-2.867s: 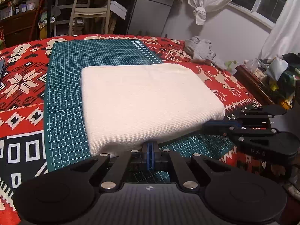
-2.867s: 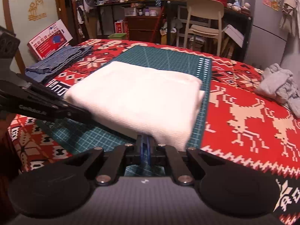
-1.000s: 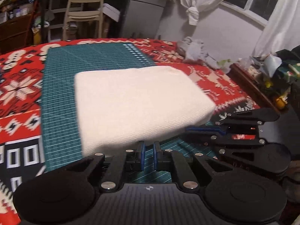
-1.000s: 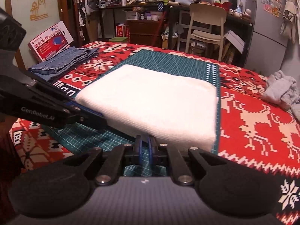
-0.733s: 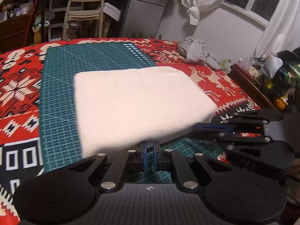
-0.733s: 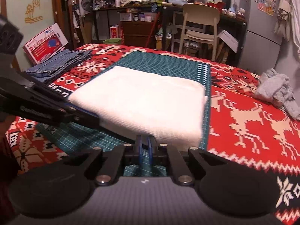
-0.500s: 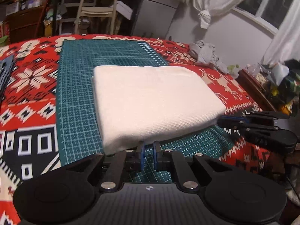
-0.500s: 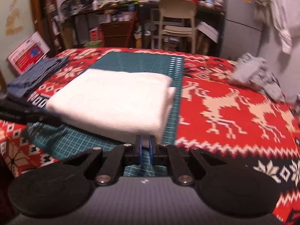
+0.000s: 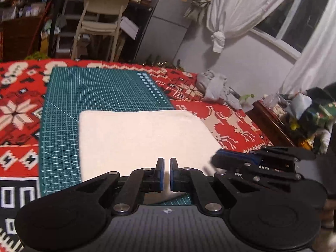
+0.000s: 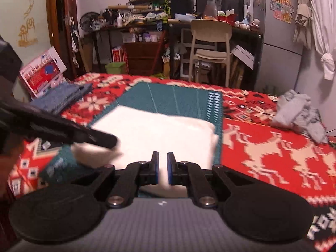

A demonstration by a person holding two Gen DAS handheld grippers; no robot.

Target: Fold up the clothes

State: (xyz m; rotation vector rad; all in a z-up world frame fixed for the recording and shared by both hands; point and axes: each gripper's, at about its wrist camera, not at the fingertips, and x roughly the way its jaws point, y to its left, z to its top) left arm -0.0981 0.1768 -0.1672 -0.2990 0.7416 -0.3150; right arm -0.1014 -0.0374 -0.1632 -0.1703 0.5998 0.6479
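Note:
A folded white cloth (image 9: 142, 138) (image 10: 159, 132) lies flat as a thick rectangle on the green cutting mat (image 9: 94, 90) (image 10: 178, 100). My left gripper (image 9: 165, 161) hovers over the cloth's near edge, fingers a narrow gap apart with nothing pinched between them. My right gripper (image 10: 162, 155) stands the same way over the near right part of the cloth, slightly open and empty. In the left wrist view the right gripper (image 9: 218, 159) sits at the cloth's right corner. In the right wrist view the left gripper (image 10: 113, 141) is blurred above the cloth's left edge.
A red patterned tablecloth (image 10: 262, 147) covers the table. A crumpled grey garment (image 9: 216, 88) (image 10: 298, 111) lies at the far right. A folded blue cloth (image 10: 61, 96) and a red-and-white box (image 10: 40, 71) sit at the far left. A chair (image 10: 210, 40) stands behind the table.
Both grippers held the cloth's near edge, then let go. They have since opened a little wider and risen above the cloth, which rests on the mat.

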